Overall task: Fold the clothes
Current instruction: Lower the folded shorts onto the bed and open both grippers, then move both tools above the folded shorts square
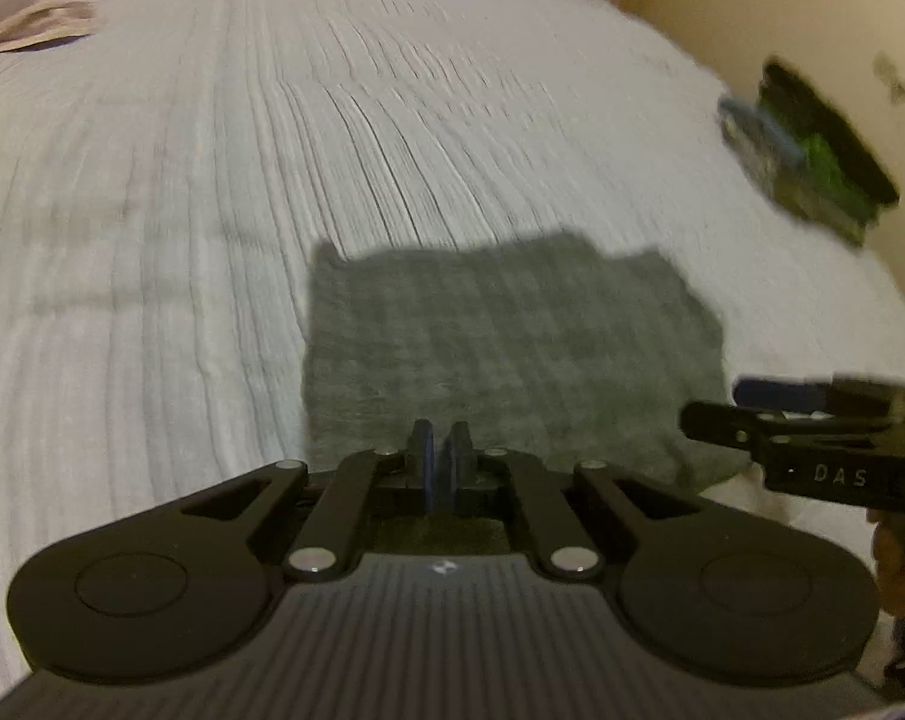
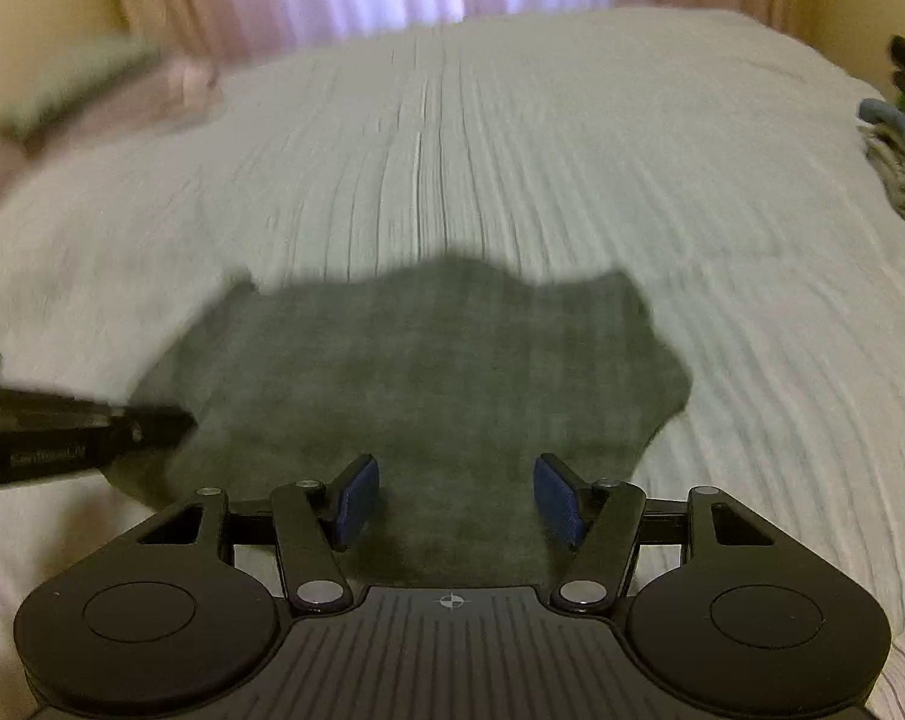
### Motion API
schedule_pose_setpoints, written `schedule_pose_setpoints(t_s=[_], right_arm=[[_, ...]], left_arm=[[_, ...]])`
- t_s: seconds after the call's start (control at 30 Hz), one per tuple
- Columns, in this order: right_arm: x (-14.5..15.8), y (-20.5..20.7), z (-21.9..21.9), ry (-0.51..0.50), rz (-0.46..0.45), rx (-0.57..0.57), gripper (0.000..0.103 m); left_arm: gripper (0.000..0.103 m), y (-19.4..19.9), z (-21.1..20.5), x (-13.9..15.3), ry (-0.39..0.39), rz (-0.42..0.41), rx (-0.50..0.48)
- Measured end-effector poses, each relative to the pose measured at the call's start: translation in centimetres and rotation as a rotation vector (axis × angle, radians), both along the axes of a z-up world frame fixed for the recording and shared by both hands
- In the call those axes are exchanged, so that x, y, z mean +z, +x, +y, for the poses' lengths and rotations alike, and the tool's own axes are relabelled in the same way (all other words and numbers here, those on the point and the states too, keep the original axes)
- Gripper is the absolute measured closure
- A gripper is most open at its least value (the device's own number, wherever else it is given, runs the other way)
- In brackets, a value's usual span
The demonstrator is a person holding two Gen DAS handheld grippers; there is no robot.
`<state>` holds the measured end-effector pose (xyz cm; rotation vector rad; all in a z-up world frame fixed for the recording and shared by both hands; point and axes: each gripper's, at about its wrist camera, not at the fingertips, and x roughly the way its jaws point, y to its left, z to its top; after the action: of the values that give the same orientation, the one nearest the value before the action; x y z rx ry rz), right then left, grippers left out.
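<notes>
Two grippers hover at the soft, light grey cloth (image 2: 428, 372): left gripper (image 1: 439, 468) pinched together, right gripper (image 2: 457, 498) spread wide over its near edge, likely the best hold.

clothes stack (image 1: 812, 150) blurred (colours only), pillows (image 2: 92, 90) smeared

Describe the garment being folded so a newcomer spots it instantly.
Start with the bed, covered in a pale ribbed blanket. Near its closer edge, right ahead of both grippers, lies a dark grey cloth, flat in a rough rectangle. It is the only dark piece lying alone mid-bed; the other clothes sit in a mixed stack by the wall.
</notes>
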<state>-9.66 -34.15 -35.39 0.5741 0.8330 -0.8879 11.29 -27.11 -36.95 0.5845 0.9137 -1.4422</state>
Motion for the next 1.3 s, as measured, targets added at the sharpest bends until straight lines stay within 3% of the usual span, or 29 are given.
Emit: schedule_pose_setpoints(t_s=[0.13, 0.37, 0.43, 0.57, 0.7, 0.93, 1.1, 1.2, 1.3], right_arm=[[-0.7, -1.2, -0.1, 0.021, 0.023, -0.039, 0.041], [1.5, -4.1, -0.1, 0.048, 0.021, -0.127, 0.042], [2.9, -4.2, 0.6, 0.018, -0.017, -0.117, 0.042], [2.2, -2.7, 1.3, 0.035, -0.017, -0.042, 0.042], [0.1, -2.7, 0.9, 0.117, 0.058, -0.068, 0.042], [3.5, -5.1, 2.0, 0.24, 0.031, -0.125, 0.041], [5.1, -6.1, 3.1, 0.321, 0.003, -0.134, 0.04], [5.9, -6.2, 3.8, 0.331, 0.012, -0.126, 0.026], [6.6, -6.1, 4.4, 0.338, 0.02, -0.115, 0.025]], left_arm=[[0.1, 1.4, 0.9, -0.3, -0.006, 0.077, 0.086], [0.101, 3.0, 3.0, 0.8, 0.017, 0.044, 0.134], [0.1, 2.6, 3.5, 2.4, -0.001, 0.008, 0.13], [0.099, 1.5, 3.8, 2.8, -0.003, 0.029, 0.134], [0.099, 0.8, 3.1, 1.0, 0.113, 0.007, 0.184], [0.09, -0.6, 3.3, 4.9, 0.228, -0.036, 0.225], [0.076, -1.9, 4.5, 6.8, 0.341, -0.041, 0.275], [0.072, -3.0, 5.1, 7.4, 0.371, -0.061, 0.264], [0.071, -3.9, 5.5, 8.0, 0.389, -0.083, 0.254]])
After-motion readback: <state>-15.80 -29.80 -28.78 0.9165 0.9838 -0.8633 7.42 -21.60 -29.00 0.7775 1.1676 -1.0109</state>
